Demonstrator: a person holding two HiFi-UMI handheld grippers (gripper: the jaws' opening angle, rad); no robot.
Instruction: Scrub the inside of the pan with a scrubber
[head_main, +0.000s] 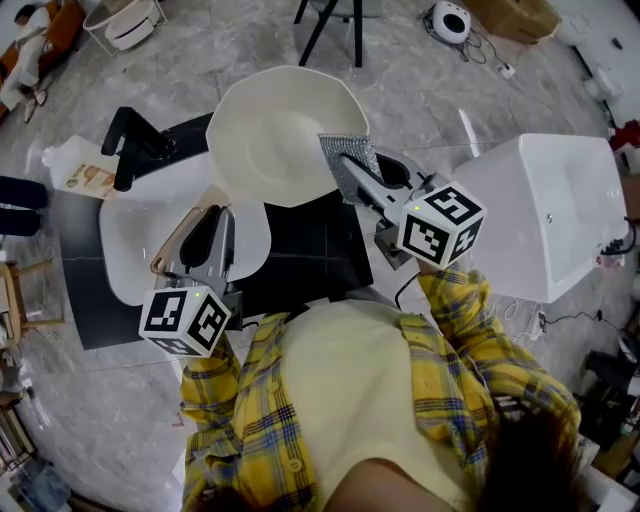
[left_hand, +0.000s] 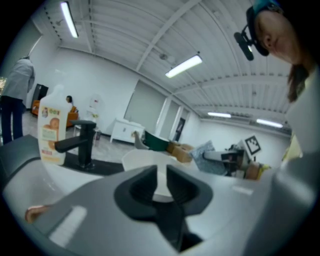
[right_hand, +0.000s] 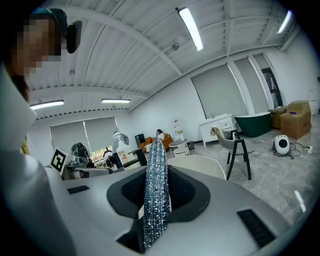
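A cream-white pan (head_main: 285, 135) hangs tilted over the sink, its hollow facing me. Its tan handle (head_main: 172, 245) runs down to the left. My left gripper (head_main: 220, 215) lies along that handle, shut on the pan's near edge. In the left gripper view a white strip of the pan (left_hand: 150, 160) fills the narrow slit between the jaws of the left gripper (left_hand: 161, 176). My right gripper (head_main: 352, 172) is shut on a glittery silver scrubber (head_main: 348, 152), which rests against the pan's right rim. The scrubber (right_hand: 156, 190) stands on edge between the right gripper's (right_hand: 157, 180) pads, with the pan (right_hand: 200, 164) just beyond.
A white sink (head_main: 125, 250) with a black faucet (head_main: 135, 145) lies under the pan, on a black counter (head_main: 310, 255). A soap bottle (head_main: 78, 168) stands at the far left. A large white box (head_main: 545, 215) stands to the right. Chair legs (head_main: 335, 25) stand behind.
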